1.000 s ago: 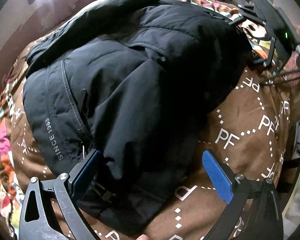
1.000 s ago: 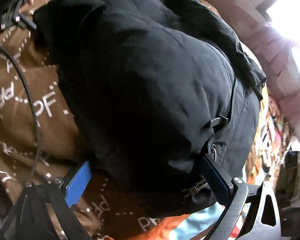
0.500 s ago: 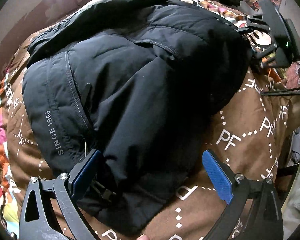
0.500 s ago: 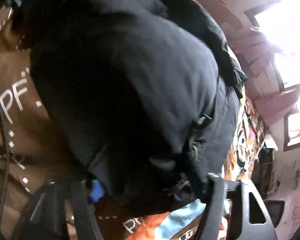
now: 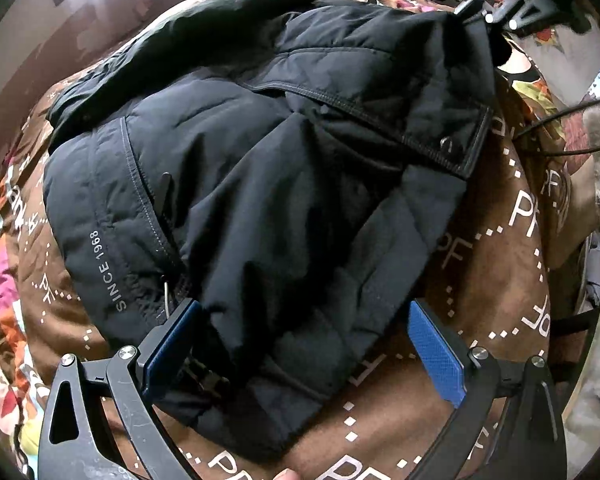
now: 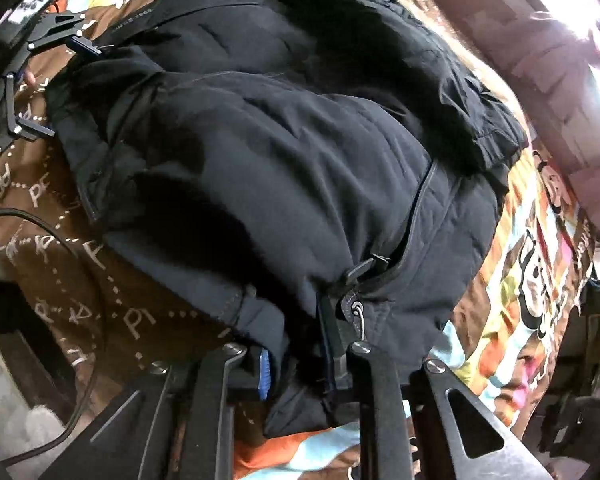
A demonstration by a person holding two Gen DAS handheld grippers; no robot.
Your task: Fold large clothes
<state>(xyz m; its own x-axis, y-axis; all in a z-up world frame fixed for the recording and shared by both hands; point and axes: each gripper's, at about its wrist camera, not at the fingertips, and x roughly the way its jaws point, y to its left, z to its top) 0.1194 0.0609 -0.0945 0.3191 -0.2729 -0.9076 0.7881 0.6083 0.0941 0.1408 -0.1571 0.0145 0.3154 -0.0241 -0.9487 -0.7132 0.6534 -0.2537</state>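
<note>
On the left, the left gripper (image 5: 300, 344) hangs over the near hem of the jacket (image 5: 260, 168), jaws wide apart, one blue pad at the fabric's edge by the zip and the other out over the bedspread (image 5: 500, 280) — nothing gripped there. The jacket lies in a bulky heap across the middle of the bed, dark and puffy, its "SINCE 1968" side panel showing at the left and a snap flap turned over toward the right; it looks partly gathered rather than squared up, so I'd call the fold only begun. Moving right, the right gripper (image 6: 296, 360) has just been closing, and now its jaws are pinched together on the jacket's corner, cloth bunched between the pads beside the zip pull and toggle. From the left camera that corner rises toward the gripper at the top right, so the lift looks under way. What is left, as I judge it: carrying this side over, taking the left hem, flattening the bulk and tidying the far sleeve, which is hard to make out here.
</note>
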